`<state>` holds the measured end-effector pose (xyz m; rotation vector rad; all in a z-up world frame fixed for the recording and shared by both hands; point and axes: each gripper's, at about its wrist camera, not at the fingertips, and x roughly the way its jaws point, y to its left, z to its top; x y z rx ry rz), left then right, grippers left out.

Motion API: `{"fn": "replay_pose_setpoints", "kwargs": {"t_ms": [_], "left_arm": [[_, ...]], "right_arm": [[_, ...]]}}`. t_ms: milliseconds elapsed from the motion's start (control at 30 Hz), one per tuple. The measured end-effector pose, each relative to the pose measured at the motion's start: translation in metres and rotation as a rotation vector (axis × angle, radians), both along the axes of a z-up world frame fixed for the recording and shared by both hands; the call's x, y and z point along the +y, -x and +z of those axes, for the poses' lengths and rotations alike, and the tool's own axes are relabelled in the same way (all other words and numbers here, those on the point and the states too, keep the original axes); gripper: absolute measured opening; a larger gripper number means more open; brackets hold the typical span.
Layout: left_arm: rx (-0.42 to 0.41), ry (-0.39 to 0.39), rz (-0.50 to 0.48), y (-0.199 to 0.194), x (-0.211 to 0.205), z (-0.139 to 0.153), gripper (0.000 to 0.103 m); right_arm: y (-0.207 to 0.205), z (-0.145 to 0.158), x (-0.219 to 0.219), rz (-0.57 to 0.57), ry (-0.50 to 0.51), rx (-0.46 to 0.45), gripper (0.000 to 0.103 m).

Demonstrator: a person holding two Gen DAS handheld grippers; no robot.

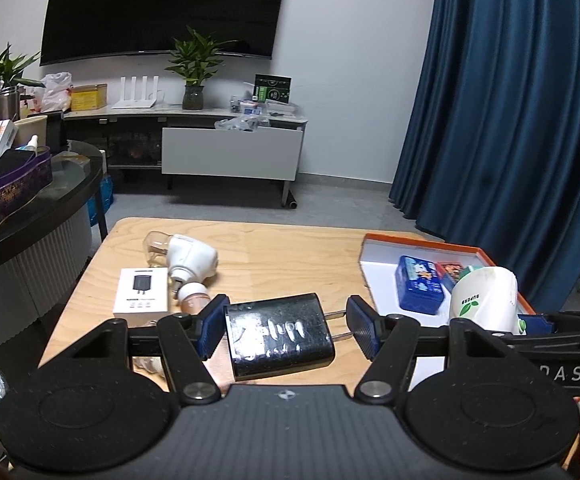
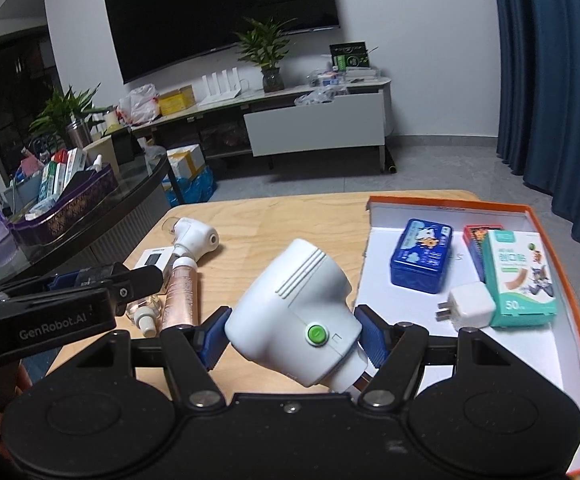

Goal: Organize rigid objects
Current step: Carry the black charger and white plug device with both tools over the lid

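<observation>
Two grips: left gripper [image 1: 286,330] clamps black charger [image 1: 278,336], right gripper [image 2: 290,336] clamps white device [image 2: 294,316], white plug [image 2: 470,306] right view only

- The orange-rimmed tray [image 2: 538,216] is crowded along its far and right side: blue tin [image 2: 420,256], bandage box [image 2: 520,278], white charger [image 2: 472,306].
- Its near white floor lies bare.
- The table's [image 2: 290,216] middle strip is open wood.
- The left side is cluttered by a white device [image 2: 196,236] and pink tube [image 2: 180,296].
</observation>
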<state>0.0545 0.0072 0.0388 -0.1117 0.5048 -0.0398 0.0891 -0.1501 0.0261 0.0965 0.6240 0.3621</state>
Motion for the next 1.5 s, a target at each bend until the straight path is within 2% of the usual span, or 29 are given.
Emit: {"fn": "replay_pose_setpoints", "kwargs": {"t_ms": [733, 1500], "left_arm": [[-0.055, -0.015, -0.143, 0.019, -0.069, 0.006, 0.065], [-0.054, -0.016, -0.244, 0.008, -0.11, 0.0, 0.065]], "right_arm": [[0.047, 0.006, -0.071, -0.152, -0.056, -0.078, 0.08], [0.053, -0.005, -0.119, -0.292, -0.071, -0.066, 0.08]]}}
